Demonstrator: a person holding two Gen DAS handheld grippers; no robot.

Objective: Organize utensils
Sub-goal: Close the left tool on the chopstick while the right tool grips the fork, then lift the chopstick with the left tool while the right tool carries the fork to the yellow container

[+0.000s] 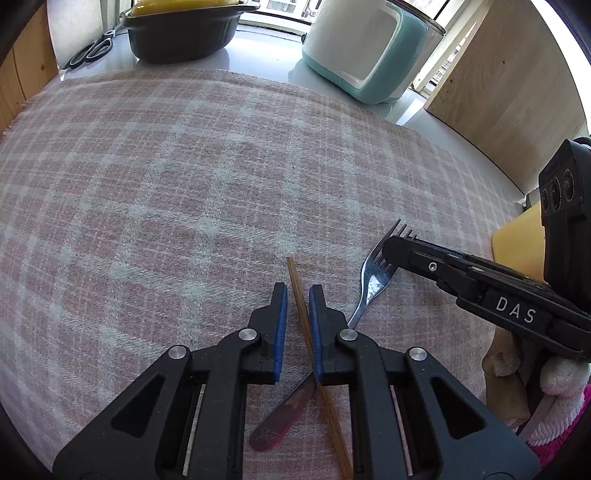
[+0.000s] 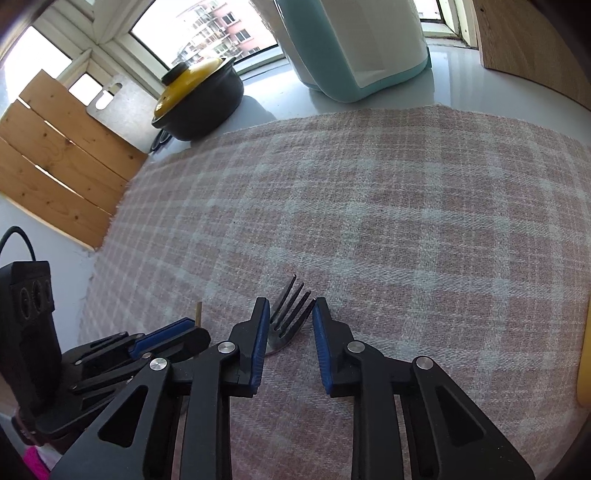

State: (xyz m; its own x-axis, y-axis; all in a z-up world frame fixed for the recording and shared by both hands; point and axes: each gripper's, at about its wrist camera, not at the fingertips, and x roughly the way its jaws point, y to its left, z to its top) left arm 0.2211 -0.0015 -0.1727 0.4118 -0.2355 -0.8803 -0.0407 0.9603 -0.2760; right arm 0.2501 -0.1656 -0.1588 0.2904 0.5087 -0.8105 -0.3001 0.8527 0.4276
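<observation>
A thin brown chopstick lies on the pink plaid cloth and runs between the blue pads of my left gripper. It touches the right pad; a gap shows on its left side. A metal fork with a reddish handle passes under the chopstick. My right gripper straddles the fork head, both pads against its edges, tines poking out ahead. From the left wrist view, the right gripper covers the fork head. The left gripper and chopstick tip show low on the left.
At the back stand a black pot with a yellow lid, a teal and white appliance and scissors. Wooden slats line the left. A yellow object sits at the cloth's right edge. A gloved hand holds the right gripper.
</observation>
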